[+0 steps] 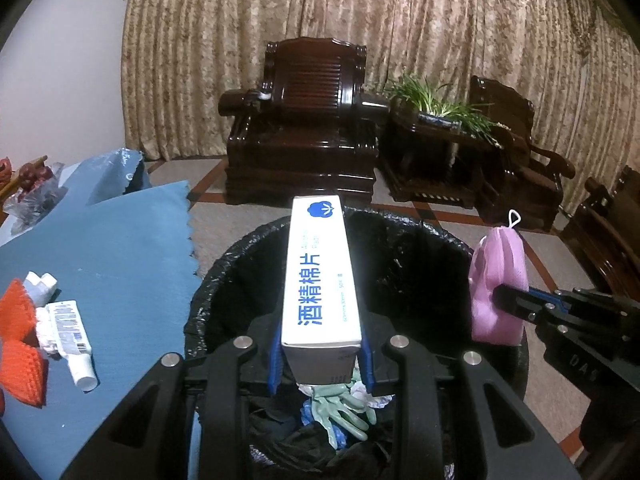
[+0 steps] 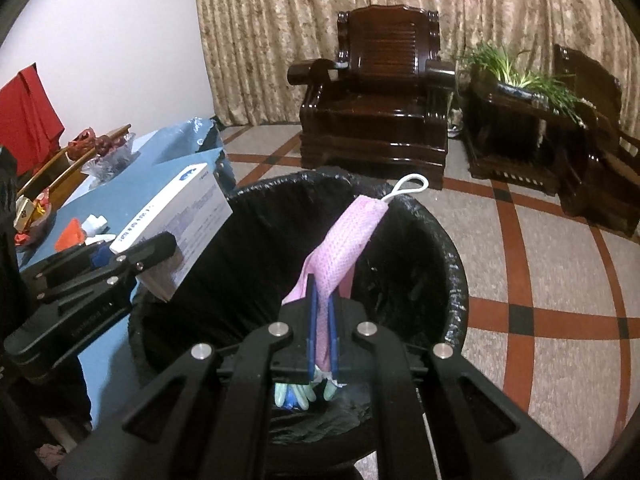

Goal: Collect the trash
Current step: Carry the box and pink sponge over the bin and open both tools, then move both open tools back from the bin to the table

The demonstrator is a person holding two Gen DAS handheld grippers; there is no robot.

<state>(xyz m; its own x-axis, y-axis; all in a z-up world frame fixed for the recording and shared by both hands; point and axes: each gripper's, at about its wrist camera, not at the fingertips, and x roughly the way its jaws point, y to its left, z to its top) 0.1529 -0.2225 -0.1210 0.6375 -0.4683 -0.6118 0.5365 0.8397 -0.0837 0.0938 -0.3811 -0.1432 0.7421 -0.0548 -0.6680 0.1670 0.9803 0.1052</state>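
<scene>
My left gripper (image 1: 320, 354) is shut on a white box with blue print (image 1: 320, 276), held lengthwise over the black-lined trash bin (image 1: 400, 240). From the right wrist view the same white box (image 2: 176, 220) hangs at the bin's left rim (image 2: 452, 264). My right gripper (image 2: 322, 328) is shut on a folded pink face mask (image 2: 348, 248), its white ear loop sticking up, over the bin's opening. In the left wrist view the pink face mask (image 1: 496, 280) shows at the bin's right side. Green gloves (image 1: 340, 404) and crumpled paper lie inside the bin.
A table with a blue cloth (image 1: 112, 248) stands left of the bin, bearing a white tube (image 1: 72, 336), orange mesh pieces (image 1: 18, 344) and a foil wrapper. Dark wooden armchairs (image 1: 304, 128) and a side table with a plant (image 1: 444, 108) stand behind on the tiled floor.
</scene>
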